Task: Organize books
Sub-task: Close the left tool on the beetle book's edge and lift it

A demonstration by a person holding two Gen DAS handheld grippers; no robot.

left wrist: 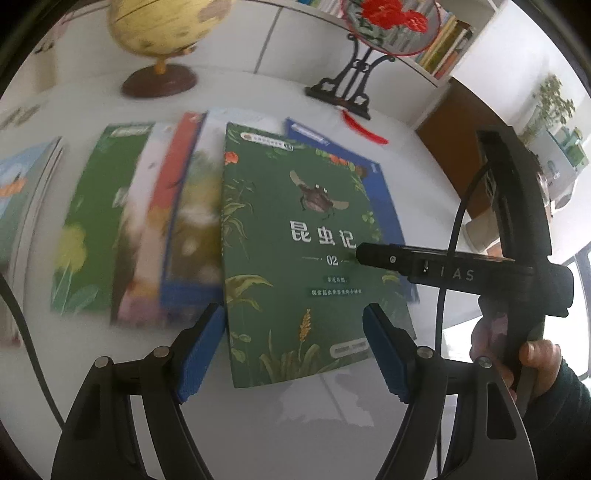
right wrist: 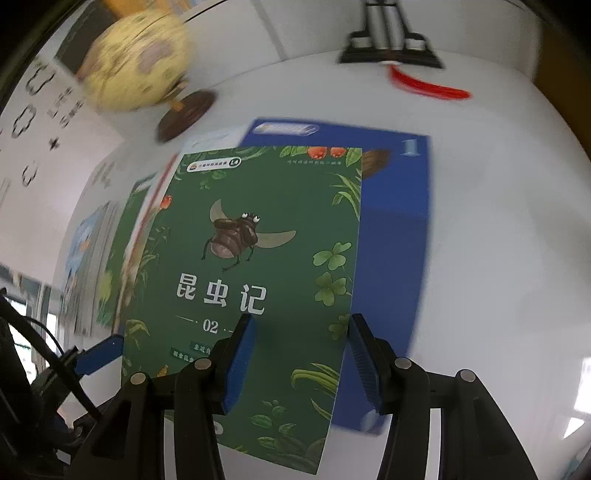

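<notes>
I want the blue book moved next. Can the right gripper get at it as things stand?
Probably only partly. The green beetle book lies over the blue book's left side, and the right gripper sits over that green cover; the blue book's right part lies bare.

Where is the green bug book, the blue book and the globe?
green bug book (right wrist: 236, 236), right wrist view, on the beetle drawing.
blue book (right wrist: 391, 221), right wrist view, on its bare cover.
globe (left wrist: 162, 26), left wrist view, on the yellow ball.
</notes>
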